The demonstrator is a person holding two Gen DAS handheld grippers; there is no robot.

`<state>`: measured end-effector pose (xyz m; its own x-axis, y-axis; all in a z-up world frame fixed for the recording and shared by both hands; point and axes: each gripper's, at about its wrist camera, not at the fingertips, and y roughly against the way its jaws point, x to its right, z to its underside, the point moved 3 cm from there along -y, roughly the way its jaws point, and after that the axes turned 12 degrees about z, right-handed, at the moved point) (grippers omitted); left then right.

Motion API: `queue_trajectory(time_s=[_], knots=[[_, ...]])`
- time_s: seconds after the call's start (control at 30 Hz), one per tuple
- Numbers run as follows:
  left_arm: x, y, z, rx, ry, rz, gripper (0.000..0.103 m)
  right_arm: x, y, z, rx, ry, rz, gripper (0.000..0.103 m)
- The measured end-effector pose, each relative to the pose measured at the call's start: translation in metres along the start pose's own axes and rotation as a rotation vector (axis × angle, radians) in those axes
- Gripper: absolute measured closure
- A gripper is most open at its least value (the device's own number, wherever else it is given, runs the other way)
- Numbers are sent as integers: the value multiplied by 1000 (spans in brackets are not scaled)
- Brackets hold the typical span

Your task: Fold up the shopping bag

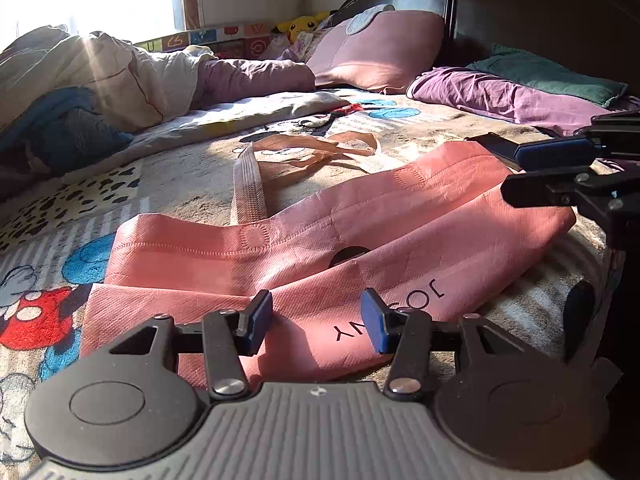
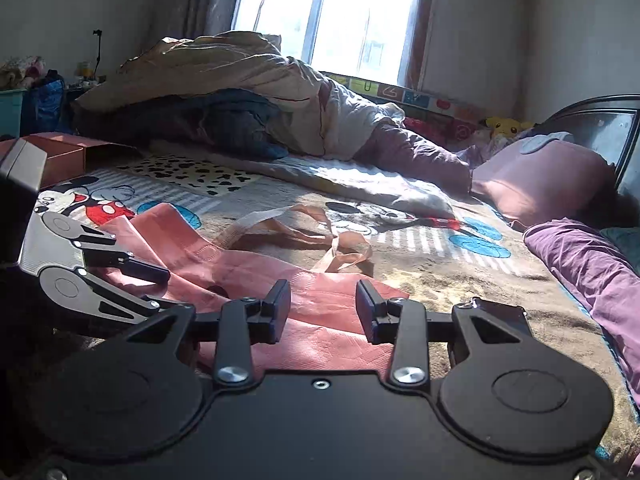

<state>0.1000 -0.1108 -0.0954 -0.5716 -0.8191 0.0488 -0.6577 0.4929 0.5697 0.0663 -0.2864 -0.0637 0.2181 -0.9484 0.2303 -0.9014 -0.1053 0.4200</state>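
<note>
The pink shopping bag (image 1: pixel 320 240) lies rumpled on the bed (image 1: pixel 420 132); both the left gripper (image 1: pixel 316 320) and right gripper (image 2: pixel 323 310) hover with jaws wide open, holding nothing. Next: pinch an edge each.

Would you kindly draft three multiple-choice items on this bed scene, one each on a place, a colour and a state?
1. Where does the pink shopping bag lie?
A. on the Mickey Mouse blanket
B. on the pink pillow
C. on the floor

2. What colour is the plush toy by the headboard?
A. green
B. yellow
C. blue

3. How does the left gripper stand?
A. shut on a handle
B. shut on the bag
C. open over the bag

Answers: 1 A, the blanket shows around it; 2 B, it is bright yellow; 3 C, its pads stand apart with bag fabric showing between.
</note>
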Motion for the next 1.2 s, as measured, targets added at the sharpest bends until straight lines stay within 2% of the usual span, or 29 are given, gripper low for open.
queue_trajectory(time_s=[0.07, 0.13, 0.2, 0.3, 0.4, 0.5, 0.57, 0.63, 0.73, 0.8, 0.87, 0.93, 1.03, 1.1, 1.2], knots=[[0, 3, 1, -8, 3, 4, 56, -3, -22, 8, -65, -55, -36, 69], [-1, 7, 2, -18, -2, 8, 56, 1, -35, 10, -75, -90, -60, 69], [0, 8, 1, -2, -18, 9, 55, -2, -36, 10, -91, -61, -64, 68], [-1, 8, -1, 80, -51, -18, 55, -7, -33, 13, -88, -63, -58, 68], [-8, 3, 4, 72, -64, -45, 55, -10, -30, 16, -78, -46, -51, 68], [-18, 10, 7, 65, -54, -61, 55, -1, -29, 18, -78, -42, 0, 69], [-30, 18, 10, 64, -45, -62, 55, 12, -27, 22, -86, -93, 12, 83], [-39, 24, 13, 72, -21, -59, 55, 18, -24, 24, -82, -101, 23, 87], [-51, 36, 20, 85, 9, -144, 55, 26, -18, 28, -80, -116, 49, 87], [-61, 41, 24, 98, 68, -112, 55, 36, -15, 32, -90, -154, 73, 87], [-60, 43, 25, 85, 43, -120, 54, 42, -12, 35, -95, -175, 82, 87], [-64, 48, 28, 102, 84, -126, 54, 46, -11, 37, -95, -170, 104, 87], [-60, 47, 31, 102, 49, -140, 54, 51, -10, 41, -105, -213, 100, 87], [-62, 48, 28, 90, 58, -127, 54, 48, -10, 41, -101, -190, 114, 86], [-56, 50, 24, 59, -27, -112, 51, 46, -10, 41, -100, -187, 124, 86]])
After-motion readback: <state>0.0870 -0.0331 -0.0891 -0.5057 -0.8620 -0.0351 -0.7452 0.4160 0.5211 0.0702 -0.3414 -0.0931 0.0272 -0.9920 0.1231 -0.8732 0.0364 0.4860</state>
